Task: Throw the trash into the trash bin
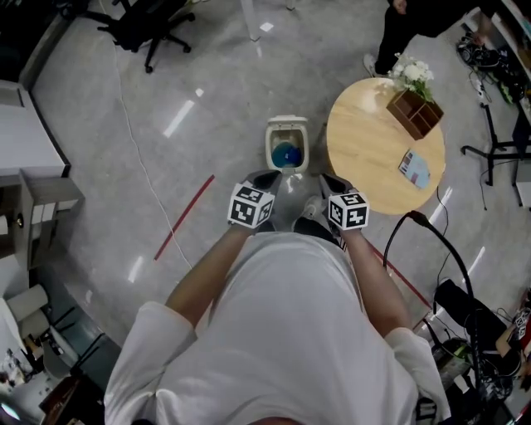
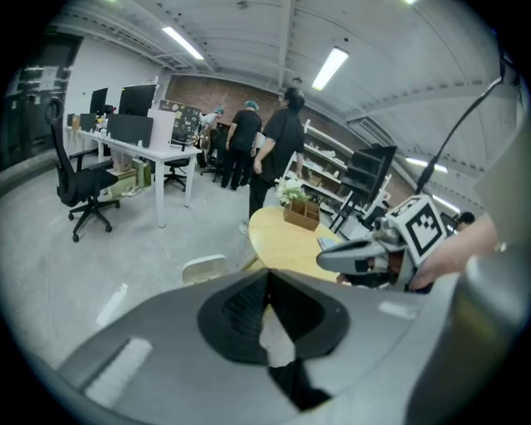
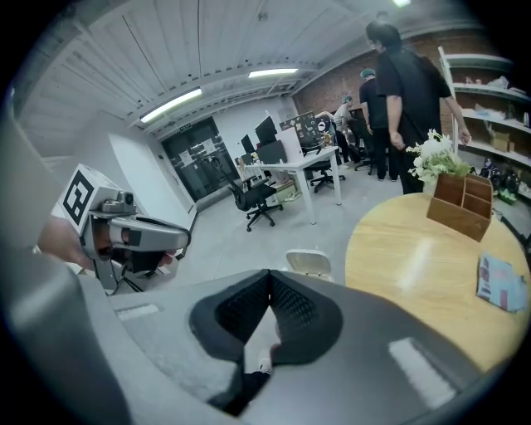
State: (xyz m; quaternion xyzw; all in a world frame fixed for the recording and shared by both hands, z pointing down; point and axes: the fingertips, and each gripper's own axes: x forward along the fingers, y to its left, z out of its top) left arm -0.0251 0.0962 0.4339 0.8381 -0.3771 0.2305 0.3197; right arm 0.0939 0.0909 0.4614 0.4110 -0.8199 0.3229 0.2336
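Trash bin (image 1: 286,146) stands on the floor straight ahead of left claw (image 1: 267,177) and right claw (image 1: 330,181), both pressed together and empty. A blue packet (image 1: 415,168) on the round counter (image 1: 365,141) lies nearer the right one.

White trash bin (image 1: 286,121) upright on floor, blue contents (image 1: 286,154) inside.

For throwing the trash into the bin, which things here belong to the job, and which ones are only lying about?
Job: trash bin; left gripper and right gripper, both shut and empty; blue packet, perhaps the trash.
Lying about: round table under the packet; wooden box with flowers; office chair; red line on the floor.
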